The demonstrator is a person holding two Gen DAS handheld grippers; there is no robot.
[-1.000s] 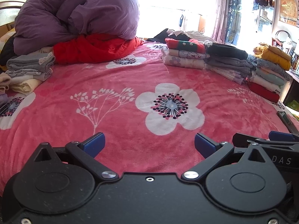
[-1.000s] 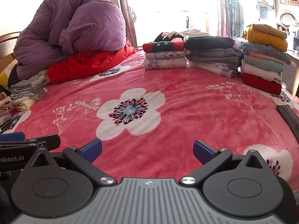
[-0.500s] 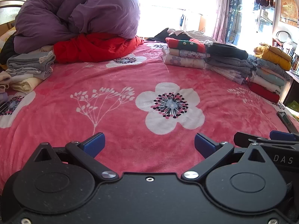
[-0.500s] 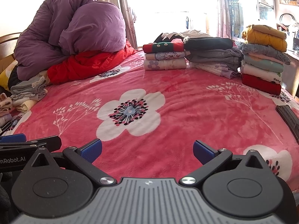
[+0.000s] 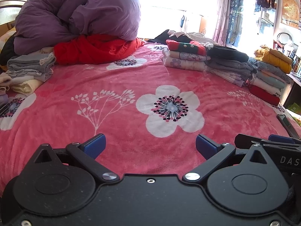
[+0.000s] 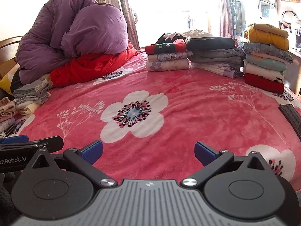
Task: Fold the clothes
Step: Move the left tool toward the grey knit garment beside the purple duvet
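Folded clothes [image 6: 167,59] partly hide garments [image 6: 188,34] behind them.

blanket [image 5: 131,86] – plush fleece, fuzzy | duvet [image 5: 79,13] – smooth matt cloth | hand-held gripper [image 5: 150,146] – matt blk plastic, shiny metal screws

Seen from 2 fisheye wrist cameras, low at the near edge of the bed [image 5: 56,101], side by side, facing the window. Shared by both: white flower print [image 5: 170,111] [image 6: 134,114], purple duvet [image 5: 79,13] [image 6: 75,30], folded clothes stacks [image 5: 185,59] [image 6: 167,57].
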